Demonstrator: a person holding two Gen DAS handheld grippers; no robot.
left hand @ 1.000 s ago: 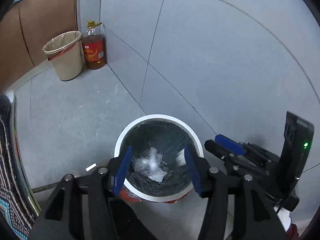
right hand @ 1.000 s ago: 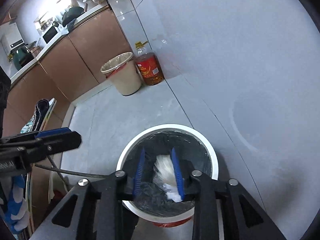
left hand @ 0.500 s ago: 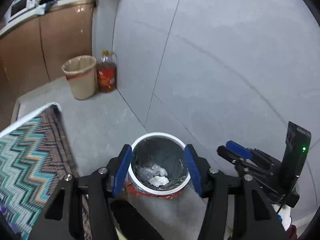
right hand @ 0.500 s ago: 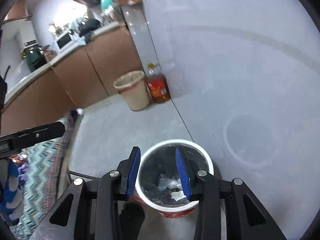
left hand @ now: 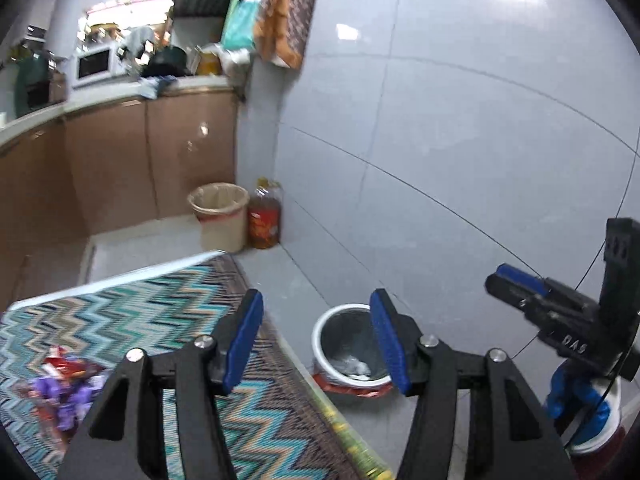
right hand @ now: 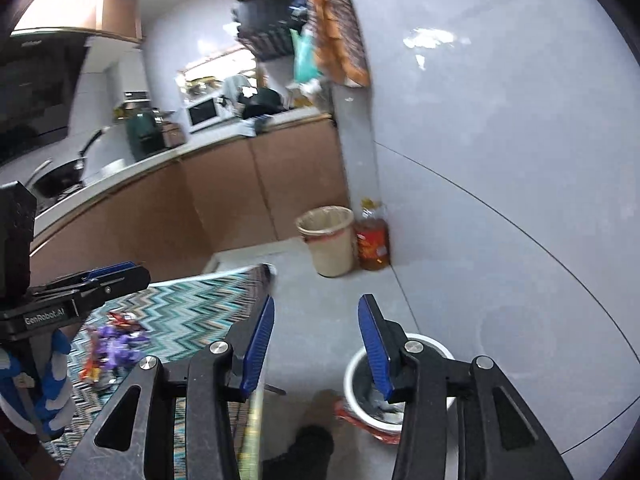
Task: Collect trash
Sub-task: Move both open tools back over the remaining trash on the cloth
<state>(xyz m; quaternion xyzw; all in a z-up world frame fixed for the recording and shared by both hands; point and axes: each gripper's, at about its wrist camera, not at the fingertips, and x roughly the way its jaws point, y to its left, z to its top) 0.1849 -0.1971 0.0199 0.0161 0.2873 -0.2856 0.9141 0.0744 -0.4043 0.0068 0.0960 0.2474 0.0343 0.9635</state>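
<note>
Left gripper (left hand: pixel 316 340) was up over the table edge, jaws about half apart and opening, nothing between the blue pads (left hand: pixel 244 340). Right gripper (right hand: pixel 316 348) sat alongside, jaws narrower and also opening, likewise empty.

White bin (left hand: pixel 352 354) with a dark liner stood on the grey floor below, close to the table and near the tiled wall. Crumpled pale trash (left hand: pixel 354 366) lay at its bottom. In the right wrist view the bin (right hand: pixel 400 392) was partly hidden behind the right finger.

Table (left hand: pixel 132 308) carried a zigzag teal cloth. A heap of wrappers (left hand: pixel 64 384), purple and red, lay on the cloth at the left, blurred; the same heap (right hand: pixel 112 344) showed in the right view, near the left gripper's body.

Far corner: a tan bin (left hand: pixel 220 216) with a liner, and an oil bottle (left hand: pixel 264 220) just beside it against the wall. Brown cabinets (left hand: pixel 120 168) ran left from there under a pale counter with a microwave (left hand: pixel 94 66) on it.

A blue-and-white gloved hand (right hand: pixel 44 380) held the left gripper; a blue glove (left hand: pixel 576 396) showed under the right one.
</note>
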